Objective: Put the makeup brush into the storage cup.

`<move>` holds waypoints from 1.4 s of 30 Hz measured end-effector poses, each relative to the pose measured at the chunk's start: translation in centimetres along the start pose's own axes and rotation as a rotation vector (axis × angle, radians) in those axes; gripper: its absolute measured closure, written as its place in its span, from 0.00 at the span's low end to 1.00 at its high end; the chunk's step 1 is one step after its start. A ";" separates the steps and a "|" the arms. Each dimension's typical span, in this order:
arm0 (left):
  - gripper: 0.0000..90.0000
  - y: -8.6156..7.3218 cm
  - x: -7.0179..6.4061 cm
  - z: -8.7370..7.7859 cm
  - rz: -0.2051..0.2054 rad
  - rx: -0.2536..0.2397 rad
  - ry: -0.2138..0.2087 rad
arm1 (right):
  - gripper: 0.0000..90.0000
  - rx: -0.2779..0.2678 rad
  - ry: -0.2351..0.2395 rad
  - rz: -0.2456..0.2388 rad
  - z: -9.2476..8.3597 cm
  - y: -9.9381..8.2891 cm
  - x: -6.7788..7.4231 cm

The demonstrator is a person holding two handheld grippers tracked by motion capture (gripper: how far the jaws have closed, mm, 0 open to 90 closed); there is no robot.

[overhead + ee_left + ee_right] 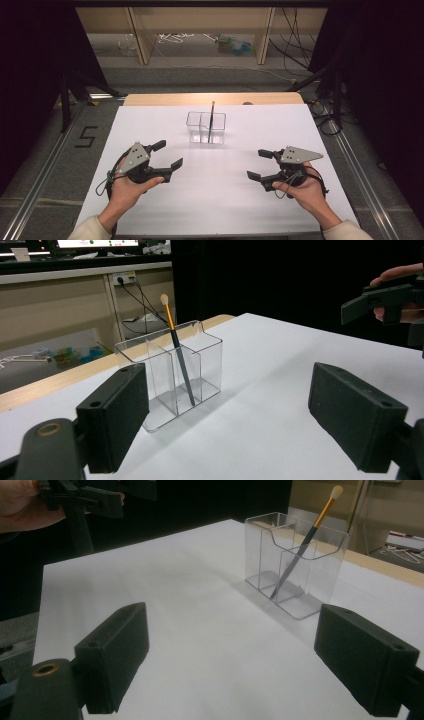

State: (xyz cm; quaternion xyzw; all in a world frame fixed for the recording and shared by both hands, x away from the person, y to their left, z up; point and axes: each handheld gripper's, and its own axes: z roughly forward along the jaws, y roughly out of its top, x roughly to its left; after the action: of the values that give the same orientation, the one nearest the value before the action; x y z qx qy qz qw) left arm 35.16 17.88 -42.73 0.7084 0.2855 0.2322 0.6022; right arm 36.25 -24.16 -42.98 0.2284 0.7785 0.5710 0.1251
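A clear plastic holder [195,131] with compartments stands on the white table top [215,200], at the middle toward the far edge. A thin dark brush [211,120] with a gold ferrule and pale tip leans inside it, tip up. My left gripper [167,154] is held at the near left, open and holding nothing, its jaws pointing toward the holder. At the near right my right gripper [258,164] is open too, with nothing in it. In the left gripper view the holder [210,360] and brush [178,352] lie beyond the open left gripper [230,410]. In the right gripper view the holder [260,555] and brush [304,547] are ahead of the open right gripper [230,650].
The white top ends on a wooden strip [165,99] at the far side. Beyond it are wooden shelf legs [140,35], cables and clutter on the floor. Dark curtains flank both sides. The other hand's gripper [380,297] shows at upper right in the left gripper view.
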 end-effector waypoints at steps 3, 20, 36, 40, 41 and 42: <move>0.18 -0.1 -0.1 -0.2 -0.015 0.001 0.004 | 0.17 0.006 -0.007 -0.003 0.0 0.0 0.0; 0.18 -0.6 -0.8 -1.7 -0.032 0.001 0.010 | 0.17 0.011 0.008 0.023 0.1 0.0 0.1; 0.18 -1.1 -1.2 -2.6 -0.027 0.011 -0.008 | 0.17 0.019 0.006 0.019 0.2 -0.1 0.1; 0.18 -1.2 -1.3 -2.5 -0.034 0.022 -0.011 | 0.17 0.017 0.005 0.019 0.2 -0.1 0.1; 0.18 -1.2 -1.3 -2.5 -0.032 0.023 -0.014 | 0.17 0.018 0.004 0.021 0.1 -0.1 0.1; 0.18 -1.2 -1.3 -2.4 -0.024 0.025 -0.019 | 0.17 0.016 0.003 0.021 0.1 -0.1 0.1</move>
State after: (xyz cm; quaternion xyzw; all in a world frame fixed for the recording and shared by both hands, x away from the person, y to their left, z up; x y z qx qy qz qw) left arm 32.47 18.90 -43.49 0.7145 0.2911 0.2144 0.5990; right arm 36.19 -24.02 -43.12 0.2367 0.7809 0.5664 0.1158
